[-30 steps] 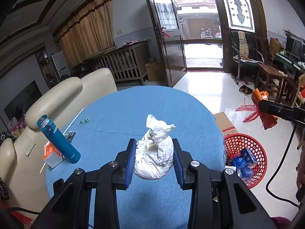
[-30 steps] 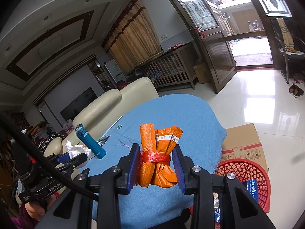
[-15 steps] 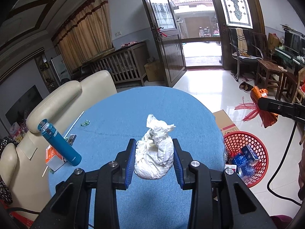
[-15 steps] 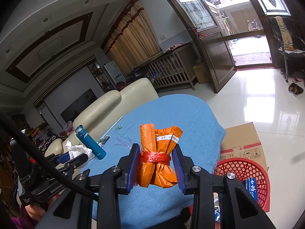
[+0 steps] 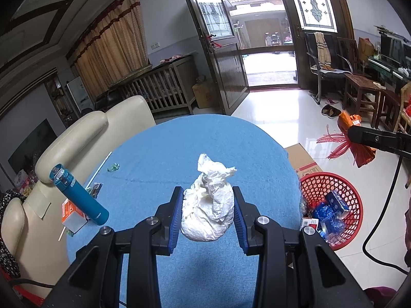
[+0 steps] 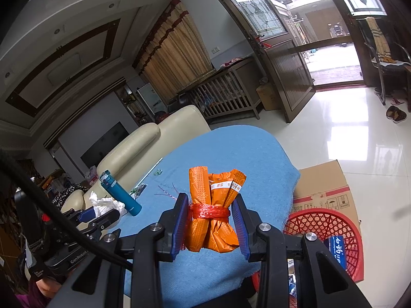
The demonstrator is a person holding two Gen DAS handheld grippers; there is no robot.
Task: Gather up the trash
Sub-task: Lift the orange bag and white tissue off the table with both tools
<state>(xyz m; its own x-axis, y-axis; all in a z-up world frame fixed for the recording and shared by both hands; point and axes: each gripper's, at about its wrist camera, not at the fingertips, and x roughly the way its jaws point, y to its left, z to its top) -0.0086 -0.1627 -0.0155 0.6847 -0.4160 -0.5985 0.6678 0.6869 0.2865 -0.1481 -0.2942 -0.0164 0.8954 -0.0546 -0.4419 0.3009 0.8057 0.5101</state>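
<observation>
My left gripper (image 5: 208, 217) is shut on a crumpled white paper wad (image 5: 209, 205), held above the blue tablecloth (image 5: 192, 148). My right gripper (image 6: 212, 227) is shut on an orange wrapper bundle (image 6: 214, 205) tied with red string, held above the table's right edge. A red mesh trash basket (image 5: 334, 197) with blue packets inside stands on the floor right of the table; it also shows in the right wrist view (image 6: 331, 233). The right gripper with its orange bundle shows in the left wrist view (image 5: 354, 138), above and beyond the basket.
A blue flask (image 5: 79, 199) stands at the table's left, with an orange-white box (image 5: 73, 217), a straw (image 5: 101, 168) and small green scrap (image 5: 113, 166). A cardboard box (image 6: 326, 187) lies behind the basket. A cream sofa (image 5: 84, 133) flanks the table.
Both grippers keep their loads. The left wrist view has shifted slightly, with the table and basket sitting a little lower and further off; the right view barely changes.
</observation>
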